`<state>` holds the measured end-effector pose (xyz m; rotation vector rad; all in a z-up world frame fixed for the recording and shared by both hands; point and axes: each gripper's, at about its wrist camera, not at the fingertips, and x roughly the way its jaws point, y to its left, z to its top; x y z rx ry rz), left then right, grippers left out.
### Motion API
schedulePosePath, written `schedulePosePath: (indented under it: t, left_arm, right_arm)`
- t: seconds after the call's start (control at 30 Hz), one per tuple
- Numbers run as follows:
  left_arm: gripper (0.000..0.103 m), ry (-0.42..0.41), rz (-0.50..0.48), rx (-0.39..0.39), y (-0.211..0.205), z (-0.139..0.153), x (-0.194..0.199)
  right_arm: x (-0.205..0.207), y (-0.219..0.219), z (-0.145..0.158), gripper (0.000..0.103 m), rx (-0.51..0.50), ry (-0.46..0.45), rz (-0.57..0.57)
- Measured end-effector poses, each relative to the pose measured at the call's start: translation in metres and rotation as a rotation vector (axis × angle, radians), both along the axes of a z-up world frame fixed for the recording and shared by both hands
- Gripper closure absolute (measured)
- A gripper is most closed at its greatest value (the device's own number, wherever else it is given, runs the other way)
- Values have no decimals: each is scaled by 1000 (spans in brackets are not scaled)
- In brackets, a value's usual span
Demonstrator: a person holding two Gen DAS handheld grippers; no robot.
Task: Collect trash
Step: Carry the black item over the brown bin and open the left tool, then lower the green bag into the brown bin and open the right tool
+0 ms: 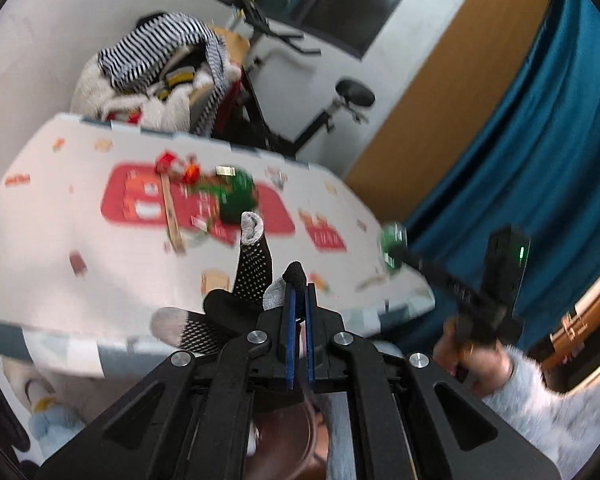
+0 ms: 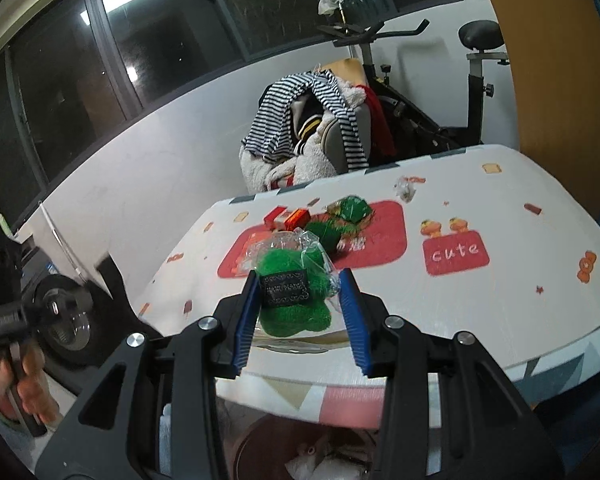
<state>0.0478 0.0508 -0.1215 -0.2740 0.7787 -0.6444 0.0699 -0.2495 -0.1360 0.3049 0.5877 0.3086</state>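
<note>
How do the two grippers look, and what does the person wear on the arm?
Both are black plastic frames with silver round bolts and two fingers lined with blue ribbed pads: the left gripper and the right gripper. Seen from the left wrist camera, a black block on the right gripper carries a small green light. The sleeve at the right hand is fluffy and pale grey-white.

table [image 2: 500, 312]: patterned cloth | on it: green trash pile [image 2: 340, 220], red wrappers [image 2: 288, 217], wooden stick [image 1: 171, 212]

Each view was taken from behind its own gripper, angled down over the near edge of the white patterned counter [image 1: 100, 248] [image 2: 480, 300]. Shared were the counter and the black exercise bike [image 1: 284, 92] [image 2: 432, 92] behind.
</note>
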Motion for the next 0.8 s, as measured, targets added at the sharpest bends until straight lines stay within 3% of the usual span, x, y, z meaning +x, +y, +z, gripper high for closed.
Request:
schedulePosePath:
  t: [0.27,0.37,0.4,0.43,0.47,0.5,0.6,0.73,0.8]
  left_arm:
    - [98,121,-84,81,-25,-66,-17]
    - [96,125,-98,122,-33,-85,-14]
    - [92,125,-89,137,-35,-90,-13]
    - [78,123,-82,137,-35,-93,-13]
    - [56,121,-73,131,-35,-93,-12]
    - [49,112,-58,122,-33,-93,-12]
    - [43,76,-31,122,-30,-82,-12]
    - [25,14,69,130,-17,-65,-17]
    - [23,-13,136,149,-8,-58,-21]
  right_arm:
    - [-9,4,-18,61,-17,64,12]
    - [-11,6,-24,61,-20,79,18]
    - [-12,7,-26,61,-19,83,21]
    - [-13,8,-28,61,-18,86,24]
    - [-15,9,-29,61,-20,90,28]
    - [-16,11,-31,61,-21,94,34]
    - [-19,16,-37,61,-23,112,53]
    - [-22,27,-49,61,-31,159,85]
    - [-23,35,-59,61,-27,203,109]
